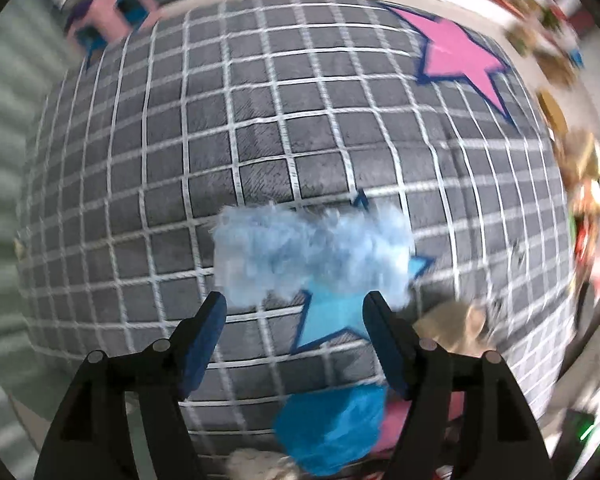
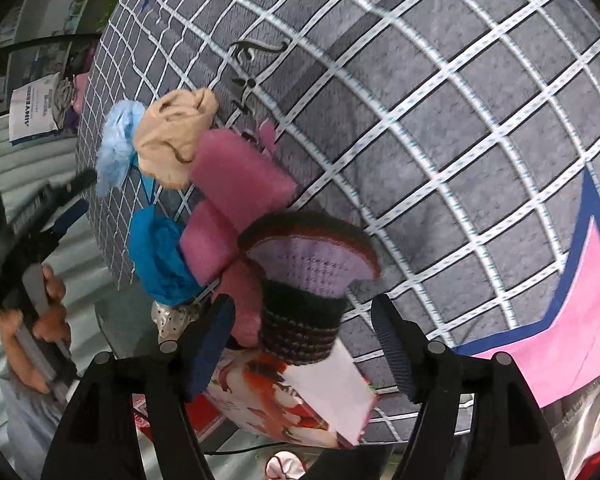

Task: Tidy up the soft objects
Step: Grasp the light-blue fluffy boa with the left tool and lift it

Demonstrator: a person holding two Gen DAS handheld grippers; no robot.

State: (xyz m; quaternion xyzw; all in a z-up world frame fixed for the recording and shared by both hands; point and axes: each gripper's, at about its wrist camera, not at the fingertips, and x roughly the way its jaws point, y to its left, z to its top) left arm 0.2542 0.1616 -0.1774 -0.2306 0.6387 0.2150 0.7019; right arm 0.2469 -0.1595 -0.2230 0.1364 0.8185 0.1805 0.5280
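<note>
Left gripper: jaws apart, nothing between the pads, pointing down at the grey grid mat; right gripper: jaws likewise apart, pads clear of the knitted sock that lies just ahead of them, its striped cuff between the fingertips but not pinched.

Nearest in the right wrist view: knitted sock, resting partly on a printed card package; judged light, floppy, stretchy; best taken across the ribbed cuff, where the knit is thickest and bunches rather than slips.

Next out: pink foam blocks, touching the sock's toe end; judged very light, springy, compressible; wide squeeze across the short faces advisable, firm pinch likely to dent them.

Beside these: bright blue crumpled piece at the mat's edge; material not determinable; probably thin and limp.

Further: beige cloth bundle, touching the foam; soft, loosely wadded, liable to unroll if lifted by a loose fold; take at the densest knot.

Farthest of the cluster: pale blue fluffy piece, directly ahead of the left gripper over a blue star print; near weightless, fibres slippery; deep grasp through the middle advised.

Pink star print far across the mat, well apart.
</note>
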